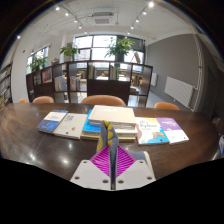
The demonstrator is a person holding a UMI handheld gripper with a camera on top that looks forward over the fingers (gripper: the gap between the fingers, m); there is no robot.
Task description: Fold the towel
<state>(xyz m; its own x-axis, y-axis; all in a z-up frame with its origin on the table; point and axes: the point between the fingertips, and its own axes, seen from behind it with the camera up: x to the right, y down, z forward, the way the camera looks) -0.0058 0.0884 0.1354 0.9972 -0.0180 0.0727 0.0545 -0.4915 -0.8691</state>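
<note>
- The gripper (111, 157) hovers above a dark wooden table (30, 135); its two fingers stand pressed together, the magenta pads (103, 158) meeting with nothing between them.
- Just beyond the fingertips lies a stack of books (110, 122), a pale cover over a blue one.
- Further left on the table lie an open book (70, 124) and a blue-covered book (52, 121); to the right lie a colourful booklet (151, 130) and a purple-covered one (171, 130).
- Past the table stand orange-backed chairs (103, 100), then dark shelving (95, 78) before large windows, with potted plants (122, 46) on top.
- No towel shows anywhere in this view; my guess is that it lies out of sight, perhaps below or behind the gripper, so folding has not visibly begun.
- Risk, as I judge it: reaching forward with no towel in sight could nudge the book stack or slide it across the table.
- Another risk: closed fingers cannot take cloth, so they must part before any grasp.
- Containers: only the plant pots and shelving; what the shelves hold is too small to tell.
</note>
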